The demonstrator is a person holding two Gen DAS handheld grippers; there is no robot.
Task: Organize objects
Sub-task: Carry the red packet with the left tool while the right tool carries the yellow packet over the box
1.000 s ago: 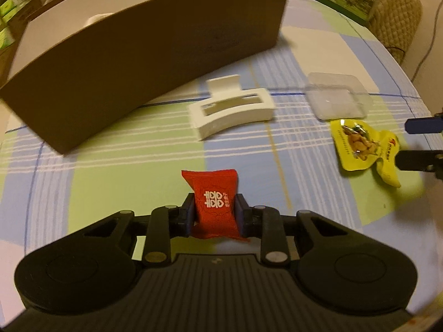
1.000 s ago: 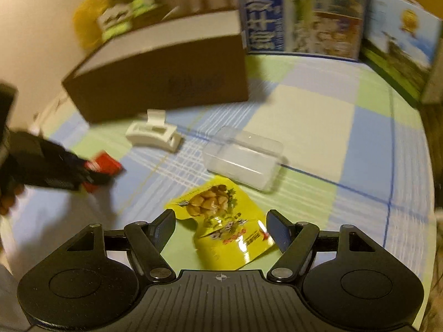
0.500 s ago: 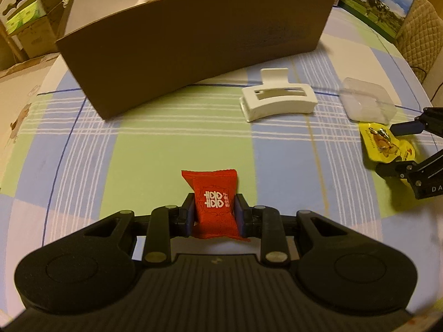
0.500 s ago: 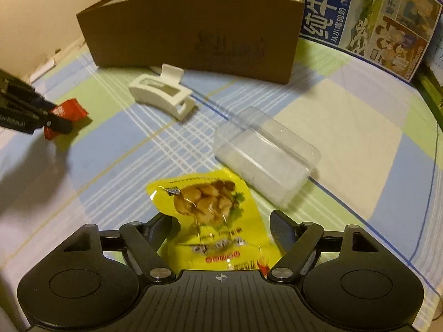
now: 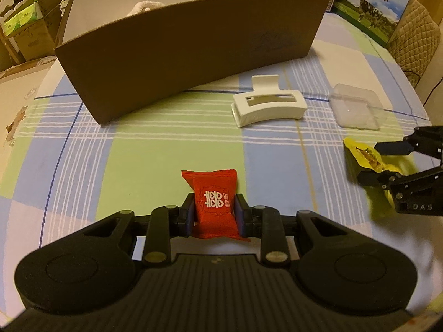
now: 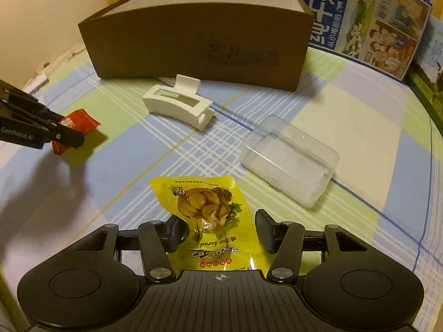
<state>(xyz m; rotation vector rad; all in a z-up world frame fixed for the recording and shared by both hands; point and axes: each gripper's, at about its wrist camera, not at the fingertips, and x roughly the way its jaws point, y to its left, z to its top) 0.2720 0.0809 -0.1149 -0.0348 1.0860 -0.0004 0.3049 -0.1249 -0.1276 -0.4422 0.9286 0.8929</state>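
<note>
My left gripper point(image 5: 213, 218) is shut on a red candy packet point(image 5: 214, 202) and holds it just above the checked tablecloth. The right wrist view shows that packet point(image 6: 80, 123) at its left edge. A yellow snack packet point(image 6: 205, 207) lies between the fingers of my right gripper point(image 6: 220, 229), which is open. The left finger touches the packet's edge and the right finger stands a little apart from it. An open brown cardboard box point(image 5: 180, 49) stands behind. In front of it lie a white hair claw point(image 5: 268, 105) and a clear plastic case point(image 5: 357, 108).
Printed milk cartons point(image 6: 360, 19) stand at the back right of the table. A quilted chair back point(image 5: 415, 41) is beyond the right edge. Stacked boxes point(image 5: 25, 27) stand off the table at the far left. Something white point(image 5: 144, 7) lies inside the brown box.
My right gripper slid forward over the yellow packet and its fingers narrowed around it. My left gripper, still holding the red packet, drew back and turned toward the box.
</note>
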